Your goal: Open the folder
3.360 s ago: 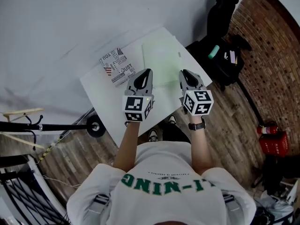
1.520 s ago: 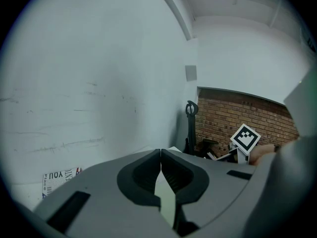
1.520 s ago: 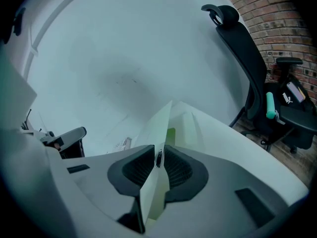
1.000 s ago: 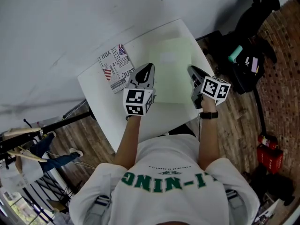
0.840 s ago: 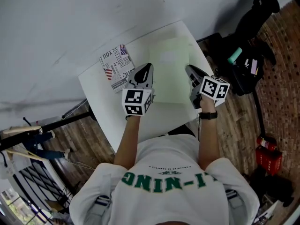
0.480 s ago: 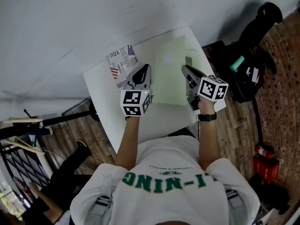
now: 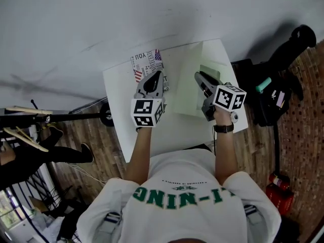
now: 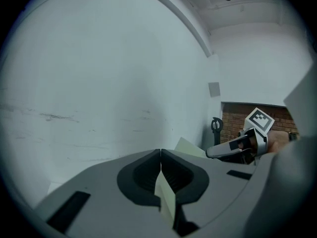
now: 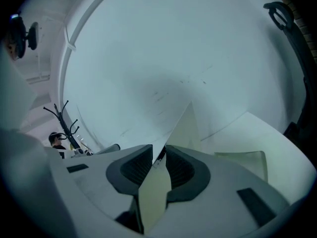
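The pale green folder lies on the white table, right of a printed booklet, its cover raised, the left gripper clamped on that cover's edge, the right gripper with jaws just opening, narrowly apart around it.

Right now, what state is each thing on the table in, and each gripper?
Folder: partly open, its cover raised off the lower half.
Left gripper: shut on the cover's edge.
Right gripper: jaws have just been opening, with the cover between them and no longer pinched.
Printed booklet: closed, flat on the table.
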`<state>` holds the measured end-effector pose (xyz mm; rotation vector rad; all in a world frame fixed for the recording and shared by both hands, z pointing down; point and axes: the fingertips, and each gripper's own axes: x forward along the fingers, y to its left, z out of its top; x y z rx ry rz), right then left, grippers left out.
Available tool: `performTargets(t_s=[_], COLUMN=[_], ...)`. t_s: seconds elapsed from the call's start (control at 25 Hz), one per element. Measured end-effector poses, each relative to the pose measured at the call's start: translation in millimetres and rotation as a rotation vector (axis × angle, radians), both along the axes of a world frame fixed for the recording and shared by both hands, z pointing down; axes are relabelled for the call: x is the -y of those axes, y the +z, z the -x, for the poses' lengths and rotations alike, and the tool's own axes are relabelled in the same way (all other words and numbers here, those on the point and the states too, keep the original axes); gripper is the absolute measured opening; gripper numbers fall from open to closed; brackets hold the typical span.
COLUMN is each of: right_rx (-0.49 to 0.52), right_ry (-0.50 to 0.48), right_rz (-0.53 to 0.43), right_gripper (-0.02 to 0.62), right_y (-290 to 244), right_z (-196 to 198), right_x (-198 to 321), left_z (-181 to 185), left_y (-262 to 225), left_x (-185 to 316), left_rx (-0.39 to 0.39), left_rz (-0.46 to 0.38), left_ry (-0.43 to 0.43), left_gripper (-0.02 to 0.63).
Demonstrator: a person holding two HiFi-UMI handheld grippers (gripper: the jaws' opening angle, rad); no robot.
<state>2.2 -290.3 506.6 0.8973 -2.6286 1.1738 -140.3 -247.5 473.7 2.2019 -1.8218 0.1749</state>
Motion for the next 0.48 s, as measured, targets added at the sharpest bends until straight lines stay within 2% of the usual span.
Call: performTargets(t_s=[0.48], right_rx=[0.024], right_ry=[-0.188], right_rz=[-0.002], right_gripper=[0.12], right_y=[-3], right_z=[93], right_x=[-3], left_z=[66], left_y=[2], left_x=[-19], left_rx=[0.005], left_rz=[0.01], left_ry=[-0.131], left_gripper=[0.017])
